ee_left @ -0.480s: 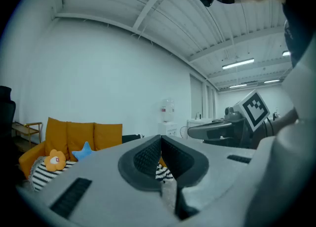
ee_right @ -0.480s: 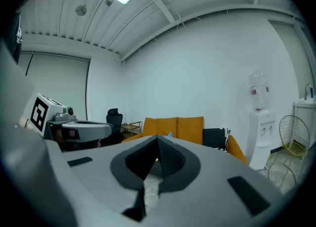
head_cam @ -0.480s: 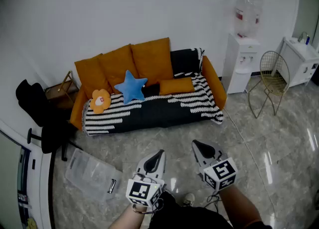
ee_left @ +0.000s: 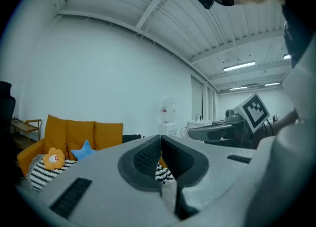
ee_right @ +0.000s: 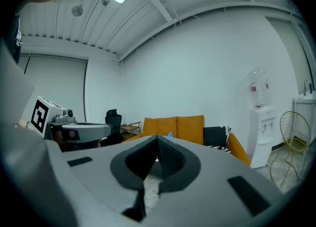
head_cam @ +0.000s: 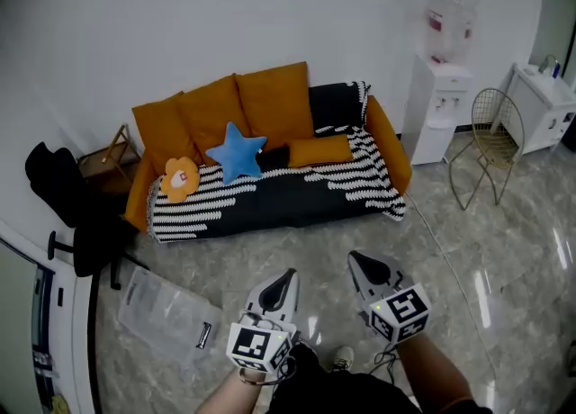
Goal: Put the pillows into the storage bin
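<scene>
Office lounge, probably. An orange sofa stands against the far white wall, with a water dispenser to its right and a black office chair at left. Strip lights line a panelled ceiling.

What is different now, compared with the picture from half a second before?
Nothing visibly changed. The left gripper and right gripper stay shut and empty; the star pillow and flower pillow lie on the sofa, the storage bin on the floor.
</scene>
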Motion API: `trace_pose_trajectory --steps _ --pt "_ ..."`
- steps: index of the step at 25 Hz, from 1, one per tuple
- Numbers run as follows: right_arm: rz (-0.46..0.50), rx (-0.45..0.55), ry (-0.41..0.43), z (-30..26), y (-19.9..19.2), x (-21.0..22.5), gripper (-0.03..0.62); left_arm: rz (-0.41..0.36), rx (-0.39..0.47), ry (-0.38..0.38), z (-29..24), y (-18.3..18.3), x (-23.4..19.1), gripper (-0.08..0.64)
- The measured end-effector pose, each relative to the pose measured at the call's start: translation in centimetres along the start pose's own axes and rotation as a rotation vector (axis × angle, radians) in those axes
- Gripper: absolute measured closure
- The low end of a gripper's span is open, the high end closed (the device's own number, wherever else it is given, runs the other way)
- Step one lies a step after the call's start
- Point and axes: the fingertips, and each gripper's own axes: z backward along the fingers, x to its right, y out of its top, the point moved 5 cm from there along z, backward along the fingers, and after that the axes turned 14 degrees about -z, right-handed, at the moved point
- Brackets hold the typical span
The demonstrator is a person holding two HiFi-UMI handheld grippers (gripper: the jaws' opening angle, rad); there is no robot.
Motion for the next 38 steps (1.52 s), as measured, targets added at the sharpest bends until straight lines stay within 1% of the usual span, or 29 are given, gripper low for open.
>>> trace_pose_trajectory --steps 3,6,12,13,15,18,21,24,28,31,35,38 --pt "0.006 0.009 -0.015 -1.1 0.0 -0.1 0.588 0.015 0.008 -0.013 -0.2 -0.4 -1.2 0.554" --pt "-0.017 0.019 -0.022 -2.3 0.0 -0.2 0.588 0.026 0.008 -0.033 -0.5 -0.9 -2.5 0.552" --pt "-0.045 0.021 -0.039 -5.3 -0.1 -0.7 0.527 0.027 0.003 -0.057 -1.1 -2.1 -5.8 0.552" --pt "-0.045 0.022 -0.043 -6.0 0.0 -0.9 0.514 0.027 0.003 -0.064 -1.2 -2.2 -6.5 0.544" --pt "-0.040 0.028 -0.050 -7.5 0.3 -1.3 0.485 0.023 0.003 -0.078 -1.6 -2.4 -8.0 0.478" --pt "-0.035 0.038 -0.056 -10.1 0.6 -1.9 0.449 0.020 0.005 -0.086 -2.0 -2.9 -10.6 0.447" --pt "-0.030 0.042 -0.052 -12.6 1.0 -2.8 0.415 0.014 0.015 -0.097 -2.6 -3.2 -13.2 0.391" --pt "-0.017 0.044 -0.050 -14.7 1.3 -3.5 0.393 0.007 0.030 -0.108 -2.9 -3.4 -15.4 0.353" --pt "0.009 0.044 -0.059 -16.6 2.1 -4.4 0.362 0.003 0.051 -0.108 -3.0 -3.5 -17.8 0.321" --pt "0.025 0.039 -0.066 -17.6 2.2 -5.0 0.335 0.014 0.065 -0.095 -2.7 -3.8 -19.0 0.304" --pt "0.043 0.026 -0.059 -18.7 2.2 -6.1 0.310 0.034 0.068 -0.067 -1.5 -4.1 -20.4 0.296" --pt "0.060 0.022 -0.049 -19.5 2.4 -6.9 0.307 0.042 0.076 -0.046 -0.6 -4.3 -21.2 0.296"
